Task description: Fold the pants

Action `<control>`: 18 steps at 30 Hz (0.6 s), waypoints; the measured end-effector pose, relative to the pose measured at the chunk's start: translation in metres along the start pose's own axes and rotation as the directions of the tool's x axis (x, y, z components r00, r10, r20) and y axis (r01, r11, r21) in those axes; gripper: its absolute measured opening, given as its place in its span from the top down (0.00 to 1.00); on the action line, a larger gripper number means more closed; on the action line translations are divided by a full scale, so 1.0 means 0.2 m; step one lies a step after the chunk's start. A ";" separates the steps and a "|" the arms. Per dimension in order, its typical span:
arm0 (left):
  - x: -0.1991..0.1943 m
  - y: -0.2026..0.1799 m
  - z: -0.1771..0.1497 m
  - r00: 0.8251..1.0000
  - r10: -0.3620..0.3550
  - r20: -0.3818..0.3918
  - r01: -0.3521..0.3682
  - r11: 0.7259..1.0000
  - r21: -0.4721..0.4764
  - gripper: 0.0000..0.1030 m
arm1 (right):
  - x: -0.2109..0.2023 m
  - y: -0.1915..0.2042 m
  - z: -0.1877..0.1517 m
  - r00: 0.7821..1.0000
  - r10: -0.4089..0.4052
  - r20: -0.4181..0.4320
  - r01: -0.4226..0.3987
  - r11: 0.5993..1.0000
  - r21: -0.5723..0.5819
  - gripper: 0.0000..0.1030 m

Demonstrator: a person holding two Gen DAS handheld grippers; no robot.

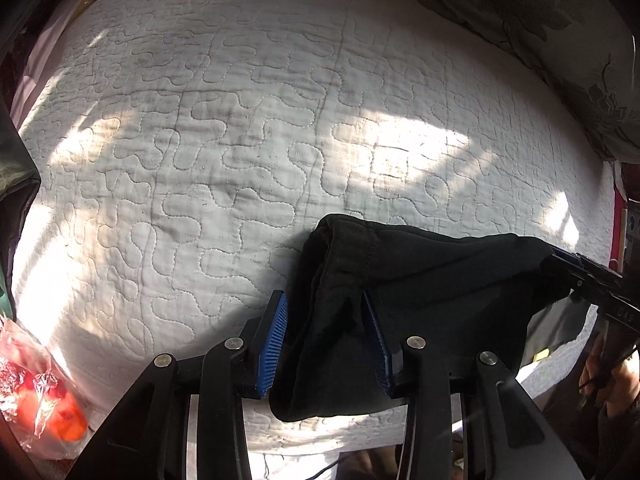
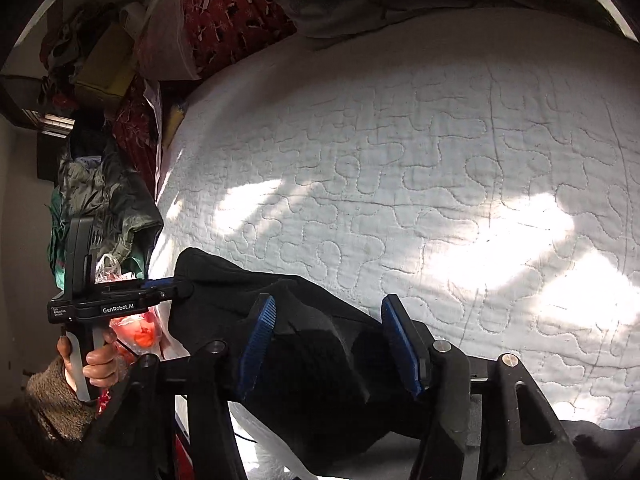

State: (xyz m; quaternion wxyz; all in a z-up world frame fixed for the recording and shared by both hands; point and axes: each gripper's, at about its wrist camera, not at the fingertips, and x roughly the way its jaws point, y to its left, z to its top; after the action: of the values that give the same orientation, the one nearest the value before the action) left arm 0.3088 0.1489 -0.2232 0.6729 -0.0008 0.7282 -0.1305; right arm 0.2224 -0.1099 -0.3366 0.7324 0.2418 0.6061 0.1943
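You have the black pants [image 1: 400, 280] lifted at the near edge of the bed, above the white quilted bedspread [image 1: 240, 120], and the cloth hangs between your two tools. In the left wrist view the left gripper [image 1: 326, 340] has its blue fingers [image 1: 276, 344] apart, with a thick bunch of the dark cloth sitting between them; I cannot tell if the pads really press on it. In the right wrist view the right gripper [image 2: 332, 344] shows the same: the fingers [image 2: 256, 344] stand apart with cloth draped over and between them, and the grip itself is hidden. The left gripper's tip, seen from the right wrist view, meets the upper corner of the pants [image 2: 280, 320]. I judge this fabric to be soft, light and a little thick, like fleece, so it will sag and bunch and will not keep any shape by itself. I think it is better to take hold at a hem or the waistband, where the layers are doubled, and to keep the edge stretched between both tools. Beside the bed lies a plastic bag with red contents [image 1: 44, 396]; keep the cloth away from it.
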 end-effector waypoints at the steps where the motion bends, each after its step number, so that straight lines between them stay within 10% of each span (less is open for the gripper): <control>1: -0.01 -0.02 0.00 1.000 0.019 0.012 -0.020 1.000 0.020 0.63 | 0.02 0.05 -0.01 0.999 -0.037 -0.014 0.036 0.998 -0.052 0.67; 3: -0.01 -0.05 0.06 0.994 0.105 0.042 -0.107 0.992 0.060 0.65 | 0.05 0.13 -0.03 0.989 -0.146 -0.014 0.142 0.978 -0.153 0.89; 9: 0.09 -0.17 0.09 0.965 0.253 0.070 -0.260 0.960 0.105 0.79 | 0.05 0.09 0.01 0.975 -0.218 0.050 0.223 0.966 -0.129 0.91; 15: -0.04 -0.14 -0.02 0.951 0.287 0.114 -0.298 0.950 0.092 0.64 | -0.13 0.00 -0.10 0.967 -0.198 0.157 0.200 0.980 0.006 0.58; 18: -0.15 -0.09 -0.11 0.950 0.285 0.125 -0.293 0.955 0.051 0.59 | -0.34 -0.13 -0.29 0.958 -0.191 0.215 0.166 0.978 0.130 0.57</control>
State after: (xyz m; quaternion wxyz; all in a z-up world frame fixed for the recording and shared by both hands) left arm 0.2866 0.1417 -0.1882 0.7256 0.1212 0.6751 -0.0553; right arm 0.1530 -0.1636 -0.3056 0.7966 0.2466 0.5480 0.0648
